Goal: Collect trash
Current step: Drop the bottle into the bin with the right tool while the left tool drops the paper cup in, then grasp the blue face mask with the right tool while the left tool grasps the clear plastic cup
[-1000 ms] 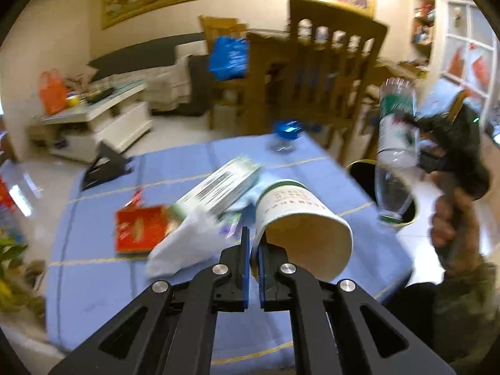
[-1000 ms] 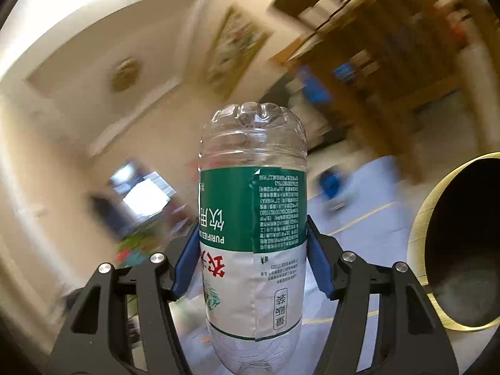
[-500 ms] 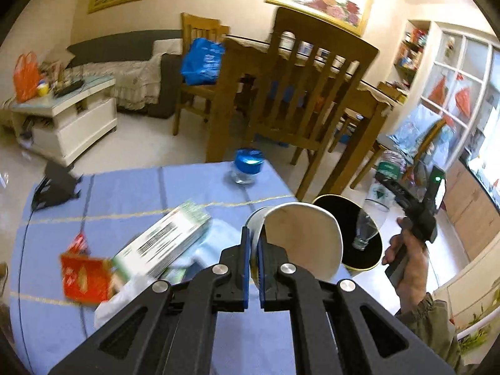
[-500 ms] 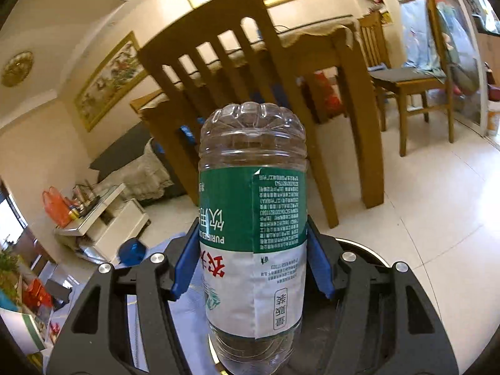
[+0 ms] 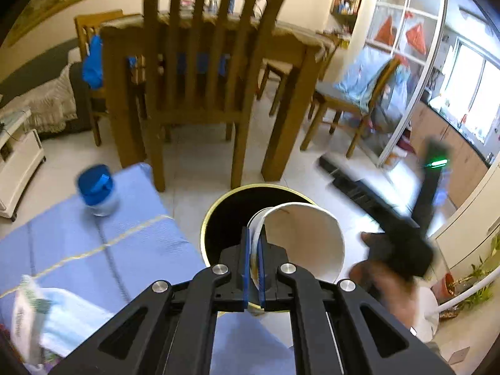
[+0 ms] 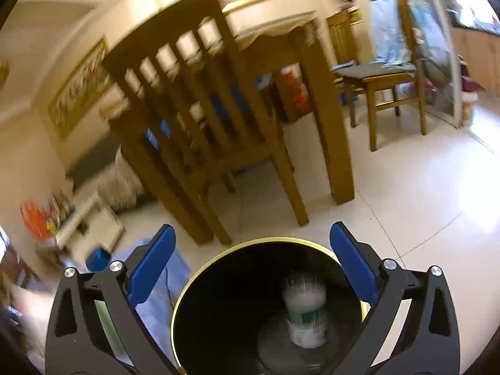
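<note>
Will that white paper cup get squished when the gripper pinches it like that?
Probably a bit. The paper cup looks thin-walled, and the left hand-held gripper pinches only its rim, so the wall may bend. It looks empty, so likely light. It hangs over the trash bin and should drop easily.

Right tool [image 6: 251, 250] jaws opening, empty; bottle [image 6: 304, 311] inside black bin [image 6: 218, 297] below.

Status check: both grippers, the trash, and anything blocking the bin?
Right gripper opening, empty; plastic bottle inside the black bin. Left gripper shut on paper cup, over the bin's mouth. Nothing blocking.
</note>
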Motion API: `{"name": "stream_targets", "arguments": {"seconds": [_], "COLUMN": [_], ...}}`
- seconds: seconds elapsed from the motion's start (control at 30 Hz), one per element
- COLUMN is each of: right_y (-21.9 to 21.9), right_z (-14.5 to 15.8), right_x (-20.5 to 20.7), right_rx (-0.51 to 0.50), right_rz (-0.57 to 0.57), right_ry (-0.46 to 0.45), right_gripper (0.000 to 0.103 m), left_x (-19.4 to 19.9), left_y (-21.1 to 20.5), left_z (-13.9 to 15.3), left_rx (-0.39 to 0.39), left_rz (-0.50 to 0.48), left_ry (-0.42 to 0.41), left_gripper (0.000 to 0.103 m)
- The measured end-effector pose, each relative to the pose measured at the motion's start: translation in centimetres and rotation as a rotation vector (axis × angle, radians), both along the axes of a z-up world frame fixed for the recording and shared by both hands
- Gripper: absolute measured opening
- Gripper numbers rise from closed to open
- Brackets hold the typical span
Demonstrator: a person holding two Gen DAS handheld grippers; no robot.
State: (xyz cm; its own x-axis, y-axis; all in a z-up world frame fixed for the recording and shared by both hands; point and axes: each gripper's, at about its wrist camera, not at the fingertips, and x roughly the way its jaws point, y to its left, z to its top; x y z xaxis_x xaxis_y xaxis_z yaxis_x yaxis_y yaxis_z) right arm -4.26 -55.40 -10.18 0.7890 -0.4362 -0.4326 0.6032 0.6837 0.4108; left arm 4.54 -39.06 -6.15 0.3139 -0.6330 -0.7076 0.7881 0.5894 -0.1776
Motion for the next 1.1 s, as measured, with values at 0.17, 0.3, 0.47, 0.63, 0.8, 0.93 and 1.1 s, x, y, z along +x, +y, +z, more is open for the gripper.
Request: {"name": "stream_targets", "arguments": {"seconds": [0.17,0.3,0.47,0.63,0.8,0.93,1.1], "right_y": [-1.4,-3.0,-3.6,-1.9,4.2,14.3,25.1], "right_z": [0.4,0.4,0.9,1.8,2.2,1.1,0.6], "right_x": [-3.5,-5.8,-6.4,-4.3,2.5,8.8,12.3], "right_rx": [0.013,0.043,0.045,0.015,-0.032,-0.122,-0.185], "right_rz": [-0.132,-0.209,-0.221,-0.103,0.3,0.686,0.94], "right_ry": [-0.074,-0.116,-0.116,-0.107,-0.034,0.117,0.183], "right_gripper": [0.097,0.097,0.097,0.097,0.097,0.097,0.097], "left_x": [0.5,0.8,-0.2,-2.8,-5.6,-6.5,-5.3], "left_y": [-3.7,-4.9,-3.5,2.3,11.8,20.8,31.7], "left_z": [-2.6,-3.5,-3.1,-1.6,-1.0,-1.6,-2.5], "left_rx": [0.052,0.072,0.052,0.014,0.01,0.12,0.212], "left_rz": [-0.017,-0.01,0.017,0.02,0.068,0.183,0.392], "left_ry": [0.03,0.044,0.035,0.009,-0.036,-0.145,-0.165], "left_gripper": [0.004,0.034,0.069,0.092,0.096,0.096,0.096]}}
